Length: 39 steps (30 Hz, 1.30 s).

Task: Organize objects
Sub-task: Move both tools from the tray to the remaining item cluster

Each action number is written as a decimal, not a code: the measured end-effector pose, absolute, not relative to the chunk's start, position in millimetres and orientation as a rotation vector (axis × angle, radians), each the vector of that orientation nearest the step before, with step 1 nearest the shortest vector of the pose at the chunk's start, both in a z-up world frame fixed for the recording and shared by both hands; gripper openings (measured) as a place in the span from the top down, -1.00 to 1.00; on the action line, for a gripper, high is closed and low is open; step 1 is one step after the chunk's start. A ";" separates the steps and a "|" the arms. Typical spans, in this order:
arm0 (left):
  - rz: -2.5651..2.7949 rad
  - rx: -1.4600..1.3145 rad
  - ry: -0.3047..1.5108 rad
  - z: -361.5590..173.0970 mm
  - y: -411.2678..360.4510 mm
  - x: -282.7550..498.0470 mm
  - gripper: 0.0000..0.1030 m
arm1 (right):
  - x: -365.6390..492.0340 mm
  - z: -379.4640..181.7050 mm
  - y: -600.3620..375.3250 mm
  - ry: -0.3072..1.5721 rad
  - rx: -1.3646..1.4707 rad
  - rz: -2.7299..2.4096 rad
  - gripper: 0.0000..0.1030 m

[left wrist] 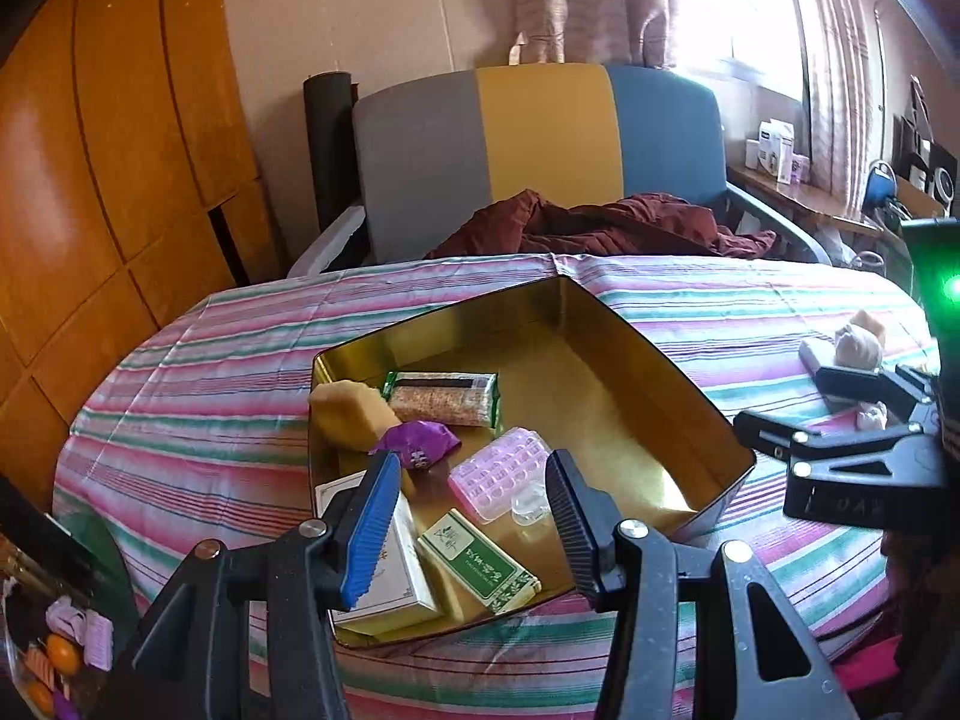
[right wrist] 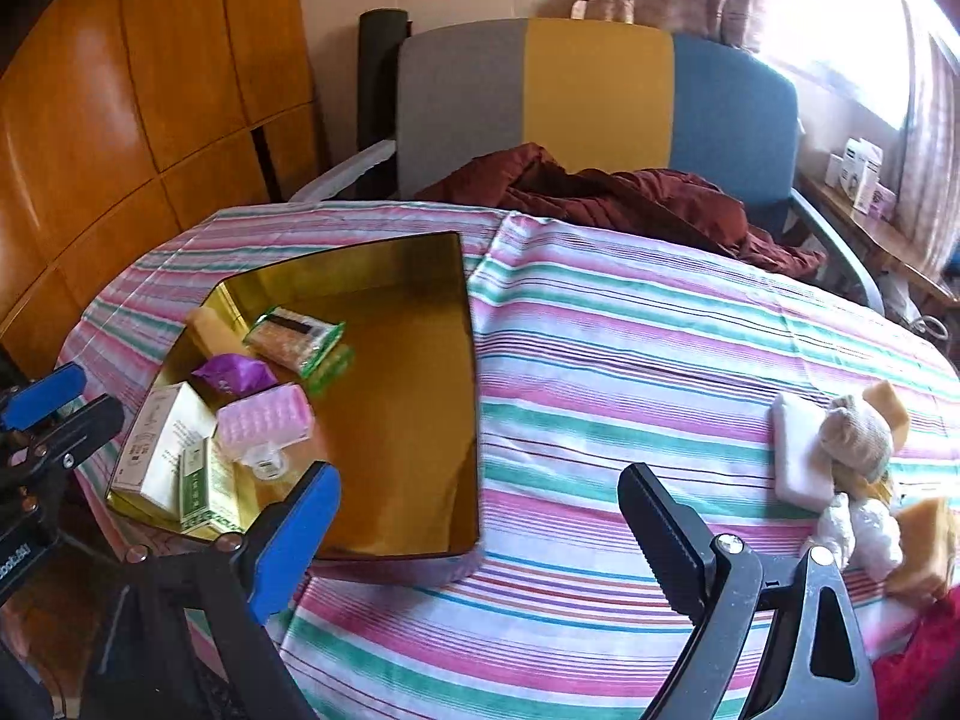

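A gold tin (left wrist: pixel 660 372) stands open on the striped tablecloth (right wrist: pixel 600 360). Its left half holds a yellow sponge (left wrist: pixel 351 414), a snack bar packet (left wrist: pixel 444 399), a purple packet (left wrist: pixel 420 444), a pink pill case (left wrist: pixel 498 474), a white box (left wrist: pixel 390 576) and a green box (left wrist: pixel 480 564). My left gripper (left wrist: pixel 471 516) hovers over these, jaws apart with nothing between them. My right gripper (right wrist: pixel 480 480) is wide open and empty above the cloth beside the tin (right wrist: pixel 468 360). To its right lie a white block (right wrist: pixel 801 450), a grey cloth ball (right wrist: pixel 858 435) and sponge pieces (right wrist: pixel 924 546).
A chair (left wrist: pixel 540 138) with a grey, yellow and blue back stands behind the table, a maroon cloth (left wrist: pixel 600 222) heaped on its seat. Wooden panels (left wrist: pixel 90 180) line the left wall. A side shelf (right wrist: pixel 870 222) carries small boxes. The tin's right half is bare.
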State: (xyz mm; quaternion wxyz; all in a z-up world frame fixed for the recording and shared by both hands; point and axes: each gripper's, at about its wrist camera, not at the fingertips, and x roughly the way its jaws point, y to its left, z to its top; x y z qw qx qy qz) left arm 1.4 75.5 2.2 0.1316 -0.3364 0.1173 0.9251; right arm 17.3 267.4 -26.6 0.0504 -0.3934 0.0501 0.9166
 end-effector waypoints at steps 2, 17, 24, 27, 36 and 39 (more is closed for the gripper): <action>2.677 -0.973 0.355 2.3 79.5 2.7 0.01 | 17.7 -25.1 274.2 0.160 -1.188 2.778 -0.84; 2.550 -0.940 0.437 2.0 118.6 5.6 0.01 | 40.7 -1.8 384.8 0.261 -1.083 2.595 -0.85; 2.417 -0.909 0.491 -2.0 157.9 7.4 0.01 | 80.4 10.9 482.4 0.354 -0.924 2.371 -0.87; 2.344 -0.925 0.497 -6.8 179.5 5.7 0.01 | 103.7 5.3 521.9 0.433 -0.860 2.249 -0.89; 2.079 -1.037 0.461 -26.0 262.2 -1.9 0.01 | 165.9 -4.5 587.0 0.725 -0.680 2.039 -0.96; 1.981 -1.067 0.423 -31.6 293.3 -1.1 0.01 | 181.8 -8.5 599.5 0.842 -0.636 1.998 -0.98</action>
